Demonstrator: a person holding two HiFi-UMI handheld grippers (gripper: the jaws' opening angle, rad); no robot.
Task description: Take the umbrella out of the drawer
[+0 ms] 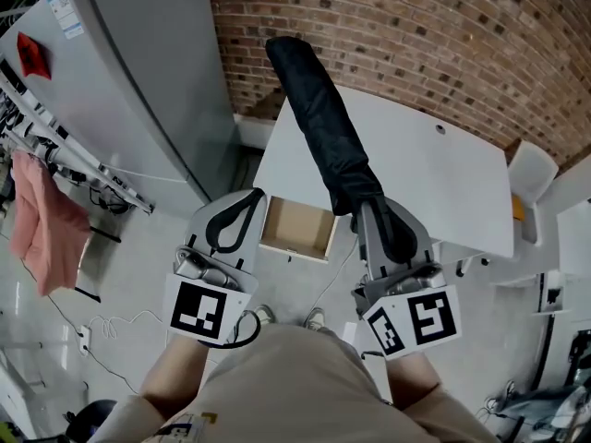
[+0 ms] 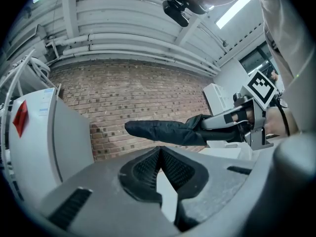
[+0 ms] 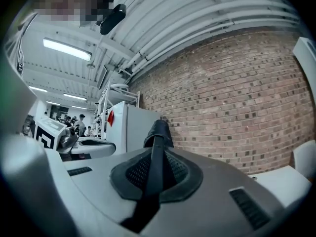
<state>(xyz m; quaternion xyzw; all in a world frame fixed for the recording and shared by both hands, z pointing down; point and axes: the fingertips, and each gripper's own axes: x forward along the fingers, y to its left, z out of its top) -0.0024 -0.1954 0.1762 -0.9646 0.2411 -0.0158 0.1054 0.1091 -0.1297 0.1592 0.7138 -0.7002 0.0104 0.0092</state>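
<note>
A black folded umbrella (image 1: 319,118) is held up in the air over the white desk (image 1: 425,164), pointing away from me toward the brick wall. My right gripper (image 1: 374,206) is shut on its near end. In the right gripper view the umbrella (image 3: 159,132) runs straight out between the closed pads (image 3: 140,169). The desk's drawer (image 1: 297,229) stands pulled out below, and its brown inside shows nothing in it. My left gripper (image 1: 249,201) hangs just left of the drawer, shut with nothing in it. From the left gripper (image 2: 159,152) the umbrella (image 2: 163,131) shows crosswise, held at its right end.
A tall grey fridge (image 1: 138,90) stands at the left against the brick wall (image 1: 416,35). A rack with a pink garment (image 1: 37,220) is at the far left. A white chair (image 1: 534,175) sits at the desk's right end. Cables lie on the floor.
</note>
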